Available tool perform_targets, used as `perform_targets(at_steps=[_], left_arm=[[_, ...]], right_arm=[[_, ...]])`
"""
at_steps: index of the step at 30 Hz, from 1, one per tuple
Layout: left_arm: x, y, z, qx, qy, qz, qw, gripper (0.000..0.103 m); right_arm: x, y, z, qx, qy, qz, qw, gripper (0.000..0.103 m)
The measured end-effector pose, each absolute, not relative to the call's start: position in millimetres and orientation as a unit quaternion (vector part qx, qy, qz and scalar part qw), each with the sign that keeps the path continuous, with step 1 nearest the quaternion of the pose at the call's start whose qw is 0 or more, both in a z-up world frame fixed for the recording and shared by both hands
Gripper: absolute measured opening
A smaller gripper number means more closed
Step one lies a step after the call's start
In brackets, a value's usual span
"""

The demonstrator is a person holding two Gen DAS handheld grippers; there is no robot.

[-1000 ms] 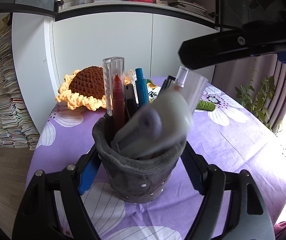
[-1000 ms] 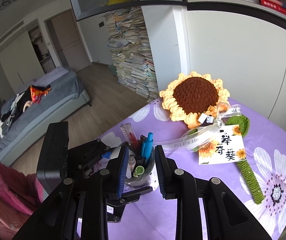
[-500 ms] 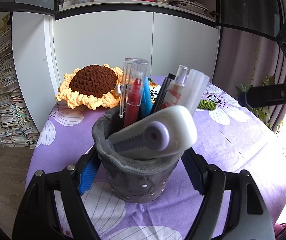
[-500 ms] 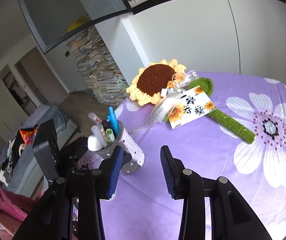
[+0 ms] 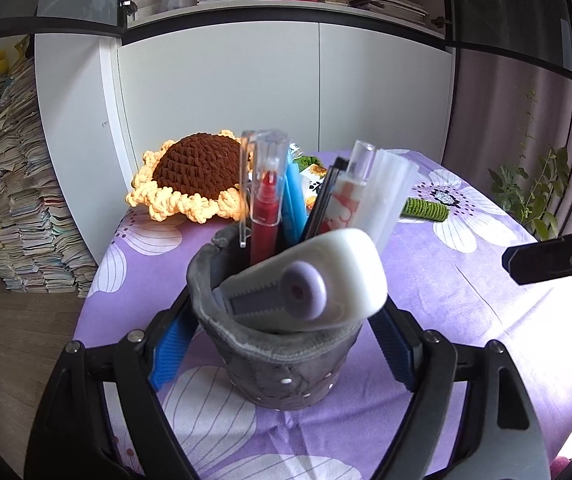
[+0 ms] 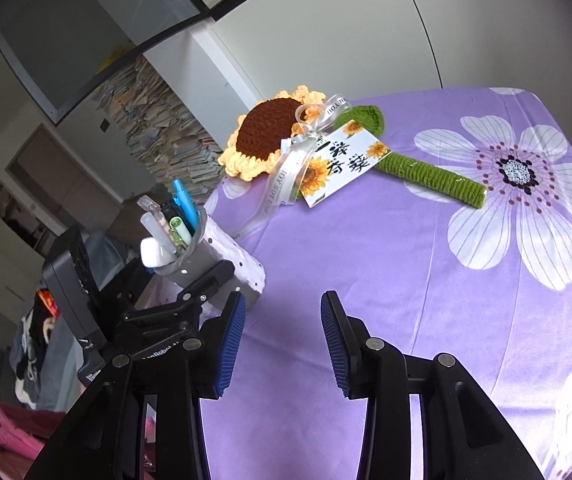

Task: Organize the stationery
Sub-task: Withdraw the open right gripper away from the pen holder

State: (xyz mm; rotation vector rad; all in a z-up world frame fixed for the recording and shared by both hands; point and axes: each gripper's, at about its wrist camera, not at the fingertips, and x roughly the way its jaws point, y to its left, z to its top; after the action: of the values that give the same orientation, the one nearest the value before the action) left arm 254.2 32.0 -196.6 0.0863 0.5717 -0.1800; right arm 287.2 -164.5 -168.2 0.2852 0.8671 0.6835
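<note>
My left claw (image 5: 282,344) straddles the grey pen holder (image 5: 282,364), which stands upright on the bench (image 5: 466,292) between the two blue pads; its jaws have just been opening, and the pads now stand slightly off the holder's sides, the claw spread. Out of the holder, just ahead of this claw, rise a white correction-tape dispenser (image 5: 326,280) resting on the rim, a red pen (image 5: 264,208) under a clear cap, a blue pen (image 5: 292,200) and a frosted tube (image 5: 386,196). Beyond them lies a crocheted sunflower (image 5: 194,176).

My right claw (image 6: 282,336) hovers over bare purple cloth, spread, with nothing between its pads. The holder sits to its left, just beside the left pad; the sunflower and its card (image 6: 342,160) lie ahead, well apart.
</note>
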Motion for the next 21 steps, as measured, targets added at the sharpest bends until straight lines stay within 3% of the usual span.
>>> perform_targets(at_steps=[6, 11, 18, 20, 21], left_arm=[[260, 29, -189, 0.038, 0.280, -0.064, 0.957, 0.094], [266, 27, -187, 0.026, 0.292, -0.049, 0.955, 0.093], [258, 12, -179, 0.066, 0.270, -0.032, 0.960, 0.089], [258, 9, -177, 0.077, 0.268, -0.026, 0.960, 0.085], [259, 9, -176, 0.081, 0.269, -0.025, 0.960, 0.078]], right_arm=[[282, -160, -175, 0.085, 0.404, 0.262, 0.873, 0.040], [282, -162, -182, 0.073, 0.403, 0.235, 0.882, 0.040], [281, -174, -184, 0.062, 0.391, 0.187, 0.899, 0.040], [281, -178, -184, 0.065, 0.390, 0.186, 0.899, 0.040], [280, -179, -184, 0.067, 0.389, 0.186, 0.900, 0.040]])
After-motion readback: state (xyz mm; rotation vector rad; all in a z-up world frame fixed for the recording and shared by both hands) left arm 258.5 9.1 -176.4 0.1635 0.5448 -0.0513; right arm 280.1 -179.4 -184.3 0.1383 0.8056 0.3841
